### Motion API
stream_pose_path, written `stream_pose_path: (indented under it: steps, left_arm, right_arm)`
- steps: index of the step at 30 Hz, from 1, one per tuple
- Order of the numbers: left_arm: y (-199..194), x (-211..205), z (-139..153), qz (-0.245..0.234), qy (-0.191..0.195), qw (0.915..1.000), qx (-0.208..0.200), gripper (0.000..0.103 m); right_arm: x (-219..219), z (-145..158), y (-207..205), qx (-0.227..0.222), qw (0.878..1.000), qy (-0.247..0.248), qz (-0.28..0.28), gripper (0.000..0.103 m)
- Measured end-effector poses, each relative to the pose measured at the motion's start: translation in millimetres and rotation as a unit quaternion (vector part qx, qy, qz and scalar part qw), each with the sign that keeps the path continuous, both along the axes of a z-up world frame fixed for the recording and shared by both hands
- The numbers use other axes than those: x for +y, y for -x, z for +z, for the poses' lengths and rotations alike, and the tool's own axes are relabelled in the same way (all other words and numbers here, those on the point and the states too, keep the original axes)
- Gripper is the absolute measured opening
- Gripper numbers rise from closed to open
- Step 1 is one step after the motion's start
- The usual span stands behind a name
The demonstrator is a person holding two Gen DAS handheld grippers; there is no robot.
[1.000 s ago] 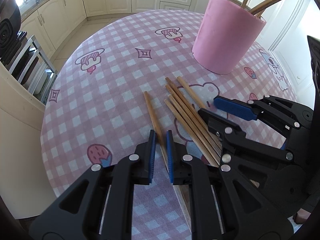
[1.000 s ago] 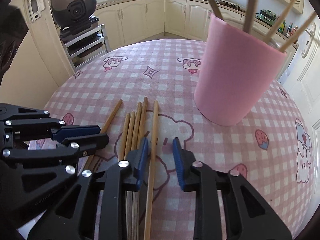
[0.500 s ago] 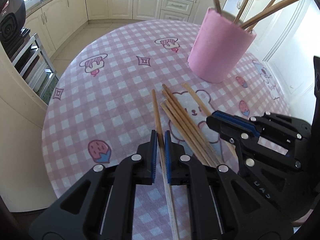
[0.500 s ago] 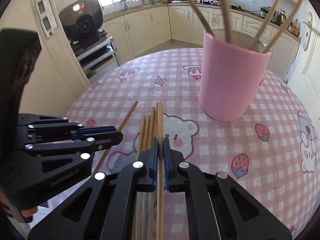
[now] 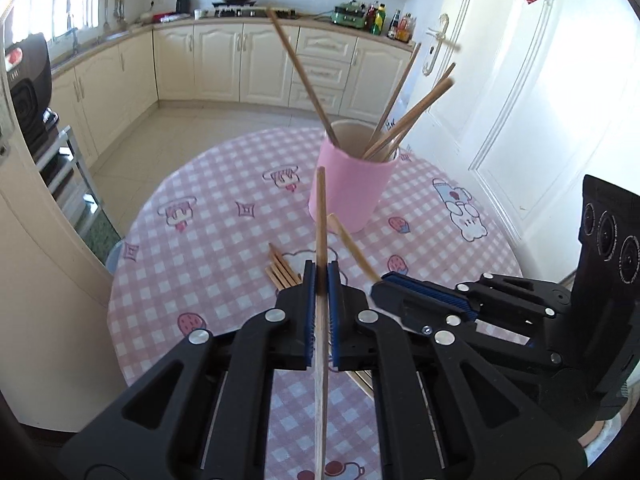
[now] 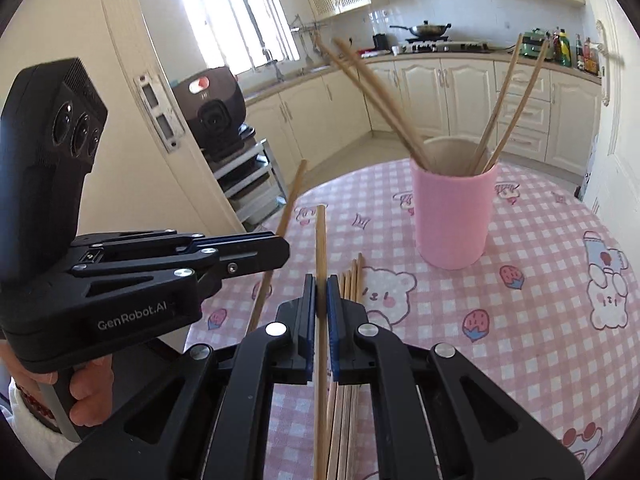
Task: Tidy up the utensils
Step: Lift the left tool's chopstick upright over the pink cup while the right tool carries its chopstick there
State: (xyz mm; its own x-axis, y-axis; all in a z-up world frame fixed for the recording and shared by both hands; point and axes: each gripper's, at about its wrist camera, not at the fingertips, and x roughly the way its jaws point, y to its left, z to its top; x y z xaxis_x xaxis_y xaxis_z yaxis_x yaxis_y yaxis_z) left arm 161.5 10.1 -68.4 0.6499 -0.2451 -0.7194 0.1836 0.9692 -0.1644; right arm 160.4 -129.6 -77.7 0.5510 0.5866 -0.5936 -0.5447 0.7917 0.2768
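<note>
Both chopsticks are rising: you're clamping one in each gripper, left (image 5: 320,276) and right (image 6: 319,286) (probably cup-bound (image 5: 352,188)).

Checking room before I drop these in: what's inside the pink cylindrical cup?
The pink cylindrical cup holds four wooden chopsticks, two leaning left and two leaning right, tops sticking out. Their lower ends and the cup's bottom are hidden by its wall.

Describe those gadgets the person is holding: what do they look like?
Each hand-held gripper, left and right, is matte black plastic with silver rivets and two fingers lined with ribbed blue pads. The left body bears white "GenRobot.AI" lettering and a boxy head with three round lenses. A white sleeve shows.
</note>
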Motion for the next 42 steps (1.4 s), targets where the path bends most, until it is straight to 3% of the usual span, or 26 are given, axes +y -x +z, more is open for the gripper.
stream_pose_path:
  steps: [13, 22, 29, 38, 42]
  left_arm:
    - [13.1, -16.0, 25.0, -0.023, 0.022, 0.9992, -0.025, 0.006]
    - [12.5, -27.6, 31.3, -0.047, 0.028, 0.998, -0.032, 0.006]
    - [12.9, -27.0, 34.7, -0.052, 0.032, 0.9972, -0.043, 0.006]
    - [14.2, -29.7, 39.7, -0.05, 0.025, 0.9969, -0.054, 0.006]
    - [15.8, -30.1, 48.0, -0.046, 0.019, 0.9965, -0.067, 0.006]
  right_arm:
    - [-46.6, 28.4, 7.2, -0.013, 0.991, -0.129, -0.012, 0.005]
    - [-46.5, 30.0, 10.5, -0.021, 0.991, -0.132, 0.013, 0.005]
    - [-47.5, 26.6, 8.3, 0.003, 0.989, -0.143, 0.042, 0.005]
    - [-45.0, 33.2, 9.1, -0.019, 0.991, -0.127, 0.035, 0.004]
    - [-43.2, 45.0, 11.9, -0.05, 0.994, -0.098, 0.022, 0.004]
